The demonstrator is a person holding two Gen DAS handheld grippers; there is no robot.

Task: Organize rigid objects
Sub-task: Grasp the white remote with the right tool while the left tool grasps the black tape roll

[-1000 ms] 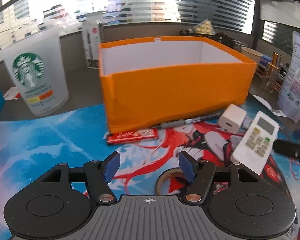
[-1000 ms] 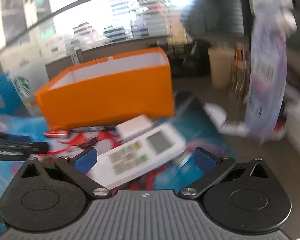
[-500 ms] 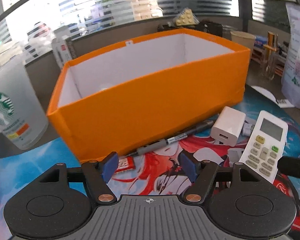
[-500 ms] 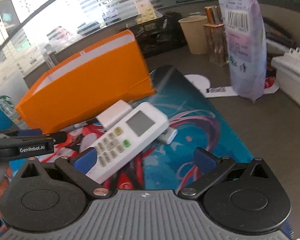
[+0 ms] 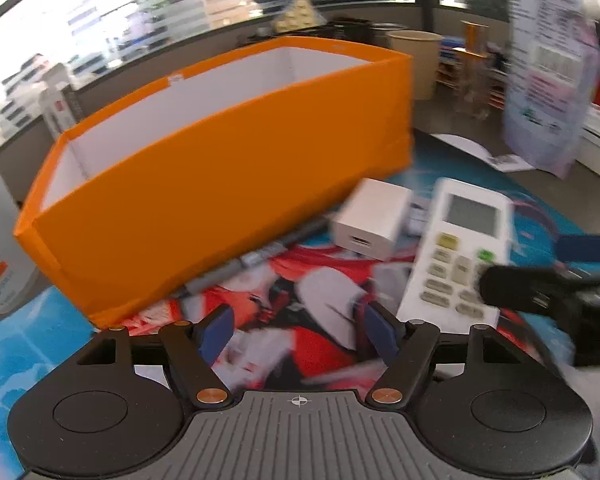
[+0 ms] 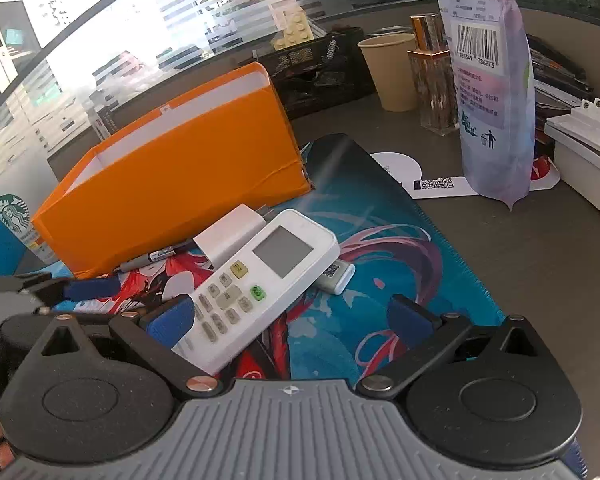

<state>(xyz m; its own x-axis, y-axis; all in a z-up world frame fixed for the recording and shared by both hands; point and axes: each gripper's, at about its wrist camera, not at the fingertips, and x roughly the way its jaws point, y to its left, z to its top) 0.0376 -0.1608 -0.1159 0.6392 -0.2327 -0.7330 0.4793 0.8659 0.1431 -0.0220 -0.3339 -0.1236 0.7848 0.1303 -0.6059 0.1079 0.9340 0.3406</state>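
We hold our left gripper [image 5: 296, 334] over the mat, its jaws just widening around nothing. Our right gripper [image 6: 288, 316] spreads wide over the white remote [image 6: 260, 280], which lies beside the orange box [image 6: 172, 184], unclamped.

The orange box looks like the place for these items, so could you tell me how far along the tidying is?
Nothing looks done yet: the part of the orange box that shows holds nothing. In hand: nothing. The left gripper, jaws just opening, and the right gripper are both open, the right around the remote. Left: remote, charger, pen and small white stick, all on the mat.
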